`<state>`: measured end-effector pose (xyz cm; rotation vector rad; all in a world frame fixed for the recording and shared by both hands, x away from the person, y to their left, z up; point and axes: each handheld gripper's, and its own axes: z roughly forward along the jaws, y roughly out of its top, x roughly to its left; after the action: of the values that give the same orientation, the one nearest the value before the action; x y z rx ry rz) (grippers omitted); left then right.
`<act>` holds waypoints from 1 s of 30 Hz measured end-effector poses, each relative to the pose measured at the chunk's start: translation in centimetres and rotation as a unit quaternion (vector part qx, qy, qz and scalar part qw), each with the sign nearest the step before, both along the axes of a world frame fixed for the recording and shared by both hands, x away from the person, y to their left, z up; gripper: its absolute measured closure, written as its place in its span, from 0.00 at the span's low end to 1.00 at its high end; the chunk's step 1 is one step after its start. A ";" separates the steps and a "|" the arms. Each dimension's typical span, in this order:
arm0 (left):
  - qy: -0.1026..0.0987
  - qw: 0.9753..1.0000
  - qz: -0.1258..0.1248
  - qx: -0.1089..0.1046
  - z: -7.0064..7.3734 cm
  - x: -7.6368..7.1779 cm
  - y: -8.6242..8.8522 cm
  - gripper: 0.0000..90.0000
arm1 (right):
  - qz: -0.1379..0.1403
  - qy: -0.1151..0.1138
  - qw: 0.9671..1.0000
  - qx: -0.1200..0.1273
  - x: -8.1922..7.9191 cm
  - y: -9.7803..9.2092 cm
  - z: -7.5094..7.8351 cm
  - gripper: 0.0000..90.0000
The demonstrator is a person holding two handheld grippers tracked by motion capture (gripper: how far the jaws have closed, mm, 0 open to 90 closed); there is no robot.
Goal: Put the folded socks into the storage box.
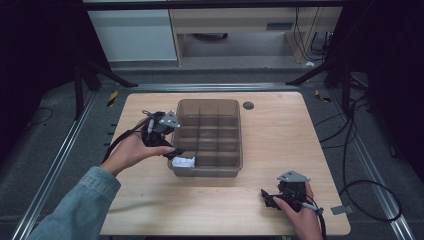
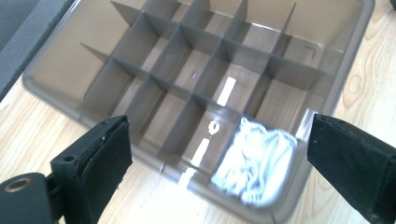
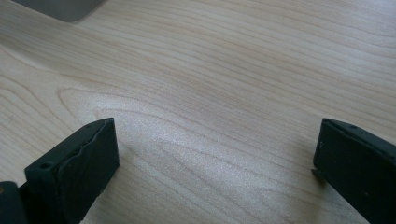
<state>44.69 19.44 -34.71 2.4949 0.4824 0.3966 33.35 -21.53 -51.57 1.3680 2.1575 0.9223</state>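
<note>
A translucent grey-brown bin (image 1: pixel 235 120) with several divided compartments stands in the middle of the wooden table. A crumpled white thing (image 1: pixel 183 162) lies in its near-left corner compartment. My left gripper (image 1: pixel 175 150) hovers at the bin's left side, just above that corner, and is open. In the left gripper view the bin's dividers (image 2: pixel 187 88) spread out ahead, the white thing (image 2: pixel 257 161) lies in the compartment, and the left gripper (image 2: pixel 217 126) has its jaws wide apart, holding nothing. My right gripper (image 1: pixel 266 197) rests low near the table's front right, open. The right gripper (image 3: pixel 215 126) looks at bare wood.
A small dark round grommet (image 1: pixel 248 105) sits in the tabletop behind the bin. Cables (image 1: pixel 370 200) loop on the floor to the right. A corner of the bin (image 3: pixel 60 7) shows at the top left of the right gripper view. Bare wood (image 1: pixel 200 200) lies between the bin and the front edge.
</note>
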 end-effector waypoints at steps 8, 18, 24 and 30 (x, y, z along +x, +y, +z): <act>-0.017 0.999 0.036 -0.021 -0.4 -1.9 4.1 0.06 | 0.001 -0.001 1.000 -0.001 0.0 0.0 0.0 0.00; -0.007 0.997 0.071 -0.035 -3.5 -5.2 8.7 0.05 | -0.002 0.001 1.000 0.003 -0.1 0.1 0.0 0.00; 0.004 0.996 0.087 -0.035 -6.3 -6.5 10.1 0.05 | -0.001 -0.002 1.000 0.000 -0.1 0.0 0.0 0.00; 0.027 0.994 0.099 -0.028 -9.3 -7.0 10.9 0.06 | -0.002 -0.001 1.000 0.000 -0.1 0.0 0.0 0.00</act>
<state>37.69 30.30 -44.01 2.4159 0.7569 0.3882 33.26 -21.50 -51.58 1.3700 2.1532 0.9227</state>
